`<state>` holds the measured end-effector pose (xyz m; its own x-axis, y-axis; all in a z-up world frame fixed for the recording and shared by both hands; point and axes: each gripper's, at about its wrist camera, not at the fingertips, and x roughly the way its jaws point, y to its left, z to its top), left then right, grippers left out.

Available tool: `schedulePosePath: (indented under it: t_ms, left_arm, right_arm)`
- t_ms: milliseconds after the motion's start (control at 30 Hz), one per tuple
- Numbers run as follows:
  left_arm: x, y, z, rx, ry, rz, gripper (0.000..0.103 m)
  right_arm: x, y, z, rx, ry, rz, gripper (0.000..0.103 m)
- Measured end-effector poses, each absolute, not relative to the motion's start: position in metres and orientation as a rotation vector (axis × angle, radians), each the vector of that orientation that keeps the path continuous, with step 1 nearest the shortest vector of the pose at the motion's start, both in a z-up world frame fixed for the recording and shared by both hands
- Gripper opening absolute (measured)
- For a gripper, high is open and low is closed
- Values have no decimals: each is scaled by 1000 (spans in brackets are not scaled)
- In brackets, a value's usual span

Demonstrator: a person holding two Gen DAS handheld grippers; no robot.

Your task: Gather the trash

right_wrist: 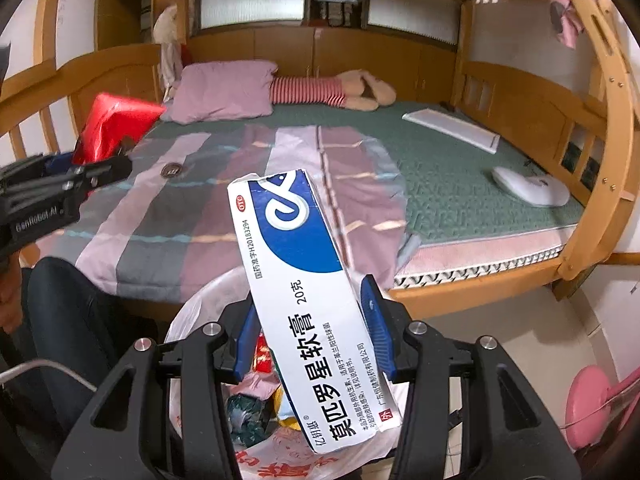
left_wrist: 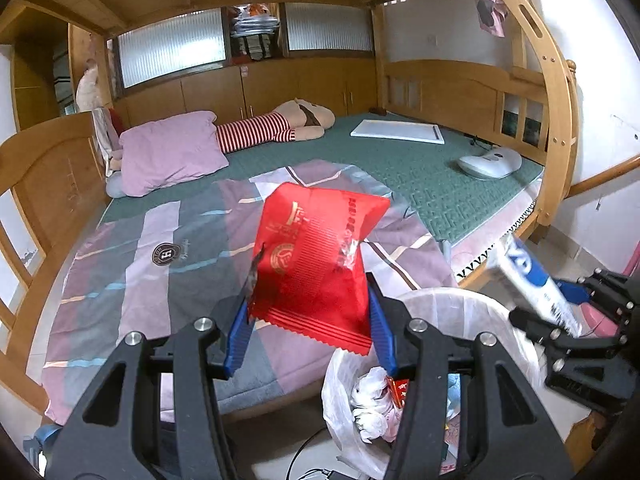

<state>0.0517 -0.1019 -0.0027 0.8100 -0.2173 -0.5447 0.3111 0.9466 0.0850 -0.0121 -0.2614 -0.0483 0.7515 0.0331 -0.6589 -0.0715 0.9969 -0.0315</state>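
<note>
A red foil snack packet (left_wrist: 316, 248) stands upright between the blue pads of my left gripper (left_wrist: 308, 304), which is shut on its lower part, above the bed's edge. A white and blue ointment box (right_wrist: 304, 292) lies skewed between the jaws of my right gripper (right_wrist: 310, 300). A thin gap shows at the right pad, so the pads do not press it. Both hang over a bin with a white plastic liner (left_wrist: 448, 300) that holds crumpled wrappers. The right wrist view also shows the left gripper (right_wrist: 100, 160) with the red packet (right_wrist: 116, 124) at far left.
A wooden bunk bed carries a striped quilt (left_wrist: 160, 264), a pink pillow (left_wrist: 172, 152), a plush toy (left_wrist: 280, 124), a white board (left_wrist: 398, 132) and a white device (left_wrist: 490, 162). A person's dark trouser leg (right_wrist: 68, 312) is left of the bin. A pink object (right_wrist: 592, 404) sits on the floor at right.
</note>
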Motion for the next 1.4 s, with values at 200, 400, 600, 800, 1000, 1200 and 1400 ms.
schedulePosePath:
  t_ms: [200,400,600,800,1000,1200,1400]
  left_arm:
    - [58,-104,-11,171,595,-315,52]
    - [68,-114,-33,140,706,-450,53]
    - [68,-128,-57,139,778,-523,59]
    - [69,-123,-59,123,779,-482,89]
    - [70,-92,-41,128,687,-252,95]
    - [56,-46,6,100,514,-43,99]
    - [31,-15,38,78,412,71,100]
  right_arm:
    - [-15,-259,-43,-49,684,53,78]
    - [-25,-266,-27,-87,637,20,84]
    - [-25,-270,-26,-92,638,3,85]
    - [-23,-270,-27,-81,642,0,85]
    - [-26,-262,-22,-59,590,35,91]
    - [-39,-232,-4,-105,436,131,99]
    - [-40,-211,10,-33,361,170,100]
